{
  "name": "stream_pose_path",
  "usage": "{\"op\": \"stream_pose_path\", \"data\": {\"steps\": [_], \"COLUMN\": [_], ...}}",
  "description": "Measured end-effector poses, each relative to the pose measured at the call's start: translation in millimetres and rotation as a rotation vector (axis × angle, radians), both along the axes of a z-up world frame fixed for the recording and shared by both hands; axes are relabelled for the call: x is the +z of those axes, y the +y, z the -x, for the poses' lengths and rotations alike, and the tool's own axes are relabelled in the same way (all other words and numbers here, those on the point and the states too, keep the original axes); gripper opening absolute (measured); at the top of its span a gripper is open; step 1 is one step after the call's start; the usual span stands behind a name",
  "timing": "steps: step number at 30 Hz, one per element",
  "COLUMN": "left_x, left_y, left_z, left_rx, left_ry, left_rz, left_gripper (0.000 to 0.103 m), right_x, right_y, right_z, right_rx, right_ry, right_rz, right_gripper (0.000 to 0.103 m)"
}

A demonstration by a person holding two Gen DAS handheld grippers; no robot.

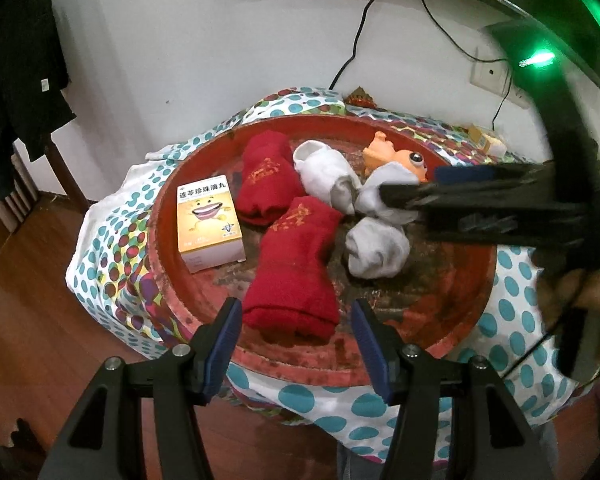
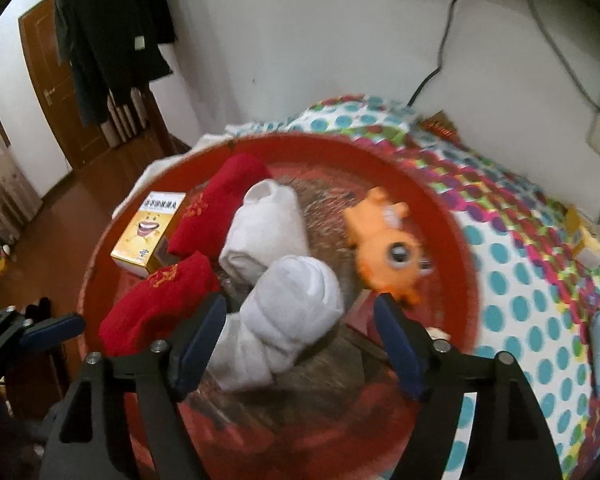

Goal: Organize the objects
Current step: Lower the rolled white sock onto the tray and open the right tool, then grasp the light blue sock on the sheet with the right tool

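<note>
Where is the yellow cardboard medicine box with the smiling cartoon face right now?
The yellow cardboard medicine box lies on the left side of the round red tray in both wrist views, right beside the farther folded red sock.

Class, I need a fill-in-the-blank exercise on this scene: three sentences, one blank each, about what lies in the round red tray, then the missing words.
1. The round red tray holds two folded socks of the colour ____.
2. The yellow cardboard medicine box shows a cartoon face with a wide ____.
3. The orange toy fish lies beside rolled socks of the colour ____.

Missing words: red; smile; white
</note>
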State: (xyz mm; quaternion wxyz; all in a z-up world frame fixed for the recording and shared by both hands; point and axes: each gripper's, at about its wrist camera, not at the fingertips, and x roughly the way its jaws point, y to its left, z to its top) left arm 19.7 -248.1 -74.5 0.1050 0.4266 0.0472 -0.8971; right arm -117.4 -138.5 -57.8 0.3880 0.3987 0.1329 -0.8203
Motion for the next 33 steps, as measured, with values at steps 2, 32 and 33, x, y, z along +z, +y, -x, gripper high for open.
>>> {"op": "stream_pose_path", "data": {"steps": [2,32,33], "left_x": [-2,18,18], "left_y": [3,126,132], "left_z": [1,74,81], "left_rx": [-0.012,-0.274,-0.279], "left_ry": [-0.008,-0.052,-0.058], "left_rz": [0.0,0.12,0.116], "left_gripper": [0.058,0.058,0.058], "right_x": [9,-59,-60], "right_y": [16,236,237], "right_z": [1,179,181], "right_rx": [-0.006,-0.415,-0.413], "right_ry": [0.011,0.09,0.079], "right_rz": [0.013,-0.202,-0.192], "right_gripper": [0.075,0.089,0.088]}}
